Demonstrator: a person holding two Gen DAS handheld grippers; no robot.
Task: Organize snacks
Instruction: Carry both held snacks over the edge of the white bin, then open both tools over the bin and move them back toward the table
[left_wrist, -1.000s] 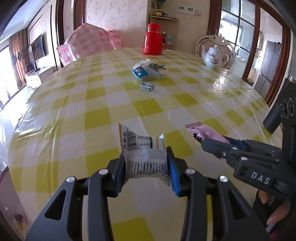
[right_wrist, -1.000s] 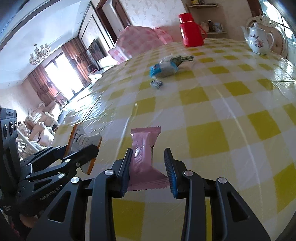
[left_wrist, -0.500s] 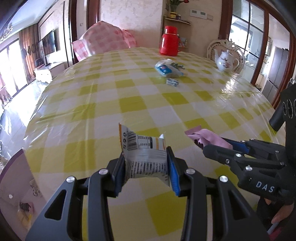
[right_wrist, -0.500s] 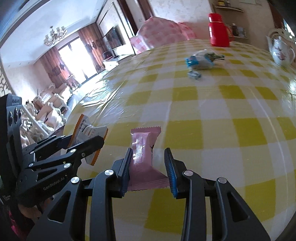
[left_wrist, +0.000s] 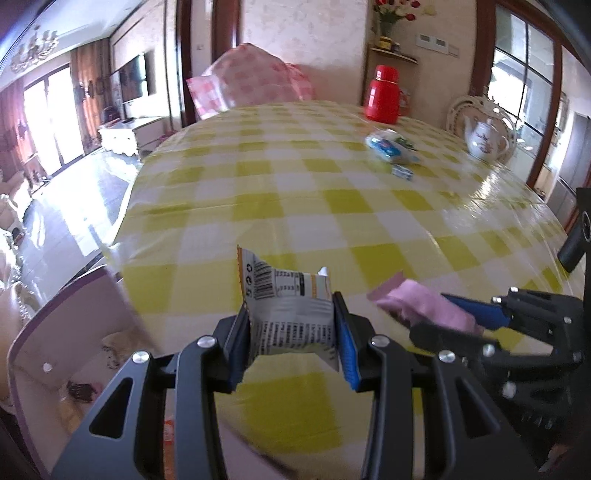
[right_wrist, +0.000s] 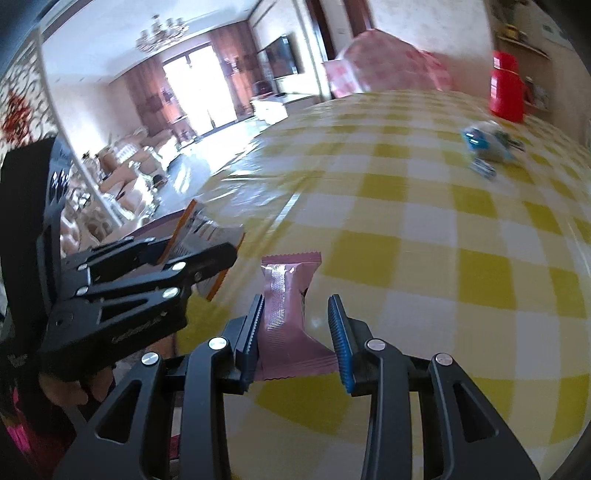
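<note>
Pink wrapper (right_wrist: 286, 314) sits pinched in the right gripper (right_wrist: 295, 332) while the left gripper (left_wrist: 291, 341) clamps a silver barcode-printed snack packet (left_wrist: 288, 314) above the yellow-checked surface (left_wrist: 332, 206).

1. Small blue-and-white wrapped packets (right_wrist: 485, 147) far across the yellow-checked tabletop (right_wrist: 461, 266): motion-blurred, print unreadable.
2. Silver-and-orange snack sachet (left_wrist: 290, 314): lower end hidden between black fingers (left_wrist: 236, 343).
3. Pink foil snack bar (left_wrist: 424, 308): rear part hidden by the other gripper's fingers.
4. White purple-rimmed container (left_wrist: 44, 347): cut off at frame edge, contents blurred.
</note>
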